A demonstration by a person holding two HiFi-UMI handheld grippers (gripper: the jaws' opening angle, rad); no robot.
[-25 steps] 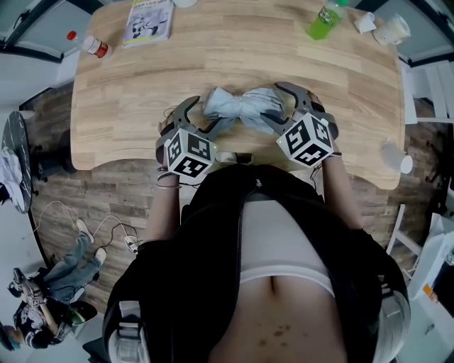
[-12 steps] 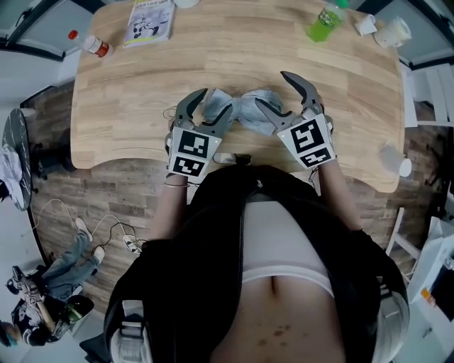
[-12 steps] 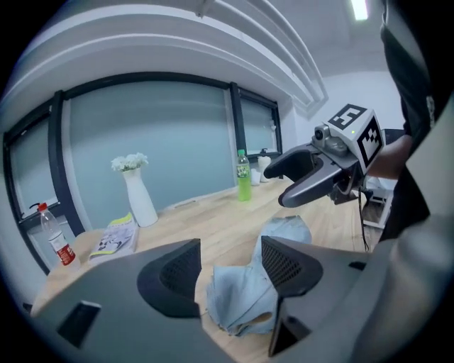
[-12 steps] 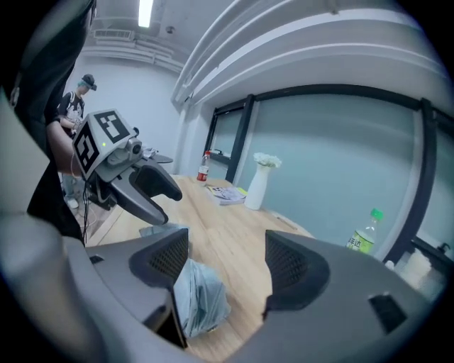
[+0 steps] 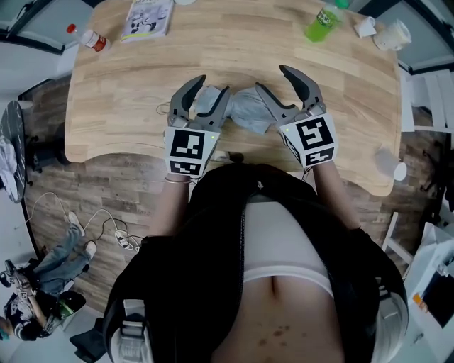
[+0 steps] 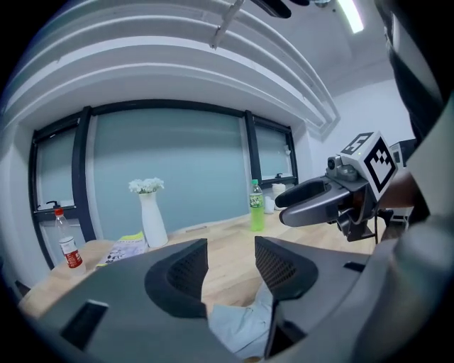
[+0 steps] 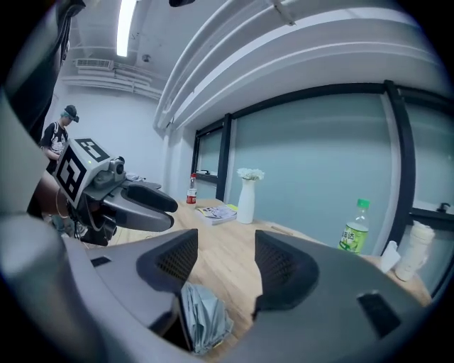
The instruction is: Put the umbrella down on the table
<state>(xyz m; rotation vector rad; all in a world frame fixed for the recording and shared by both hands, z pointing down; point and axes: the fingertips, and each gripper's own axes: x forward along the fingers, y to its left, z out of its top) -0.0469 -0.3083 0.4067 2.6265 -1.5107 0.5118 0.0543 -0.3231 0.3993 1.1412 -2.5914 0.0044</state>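
A folded pale grey-blue umbrella [image 5: 241, 110] lies on the wooden table [image 5: 128, 85] close to its front edge. My left gripper [image 5: 213, 85] hovers above the umbrella's left end and my right gripper [image 5: 271, 78] above its right end. Both are open. Their jaws have just been closing part way, with nothing between the pads. In the left gripper view the umbrella [image 6: 237, 326] shows low down, beneath the jaws, and the right gripper [image 6: 312, 202] hangs at the right. In the right gripper view the umbrella [image 7: 206, 319] also lies under the jaws.
At the table's far side stand a green bottle [image 5: 323, 21], paper cups [image 5: 386, 32], a booklet [image 5: 149, 18], a red-capped bottle [image 5: 89, 39] and a white vase with flowers [image 6: 151, 213]. The person's body is right at the table's front edge.
Both grippers have lifted off the umbrella and rolled, so their marker cubes now face the head camera. Their jaws stand narrower. The umbrella stays on the table.
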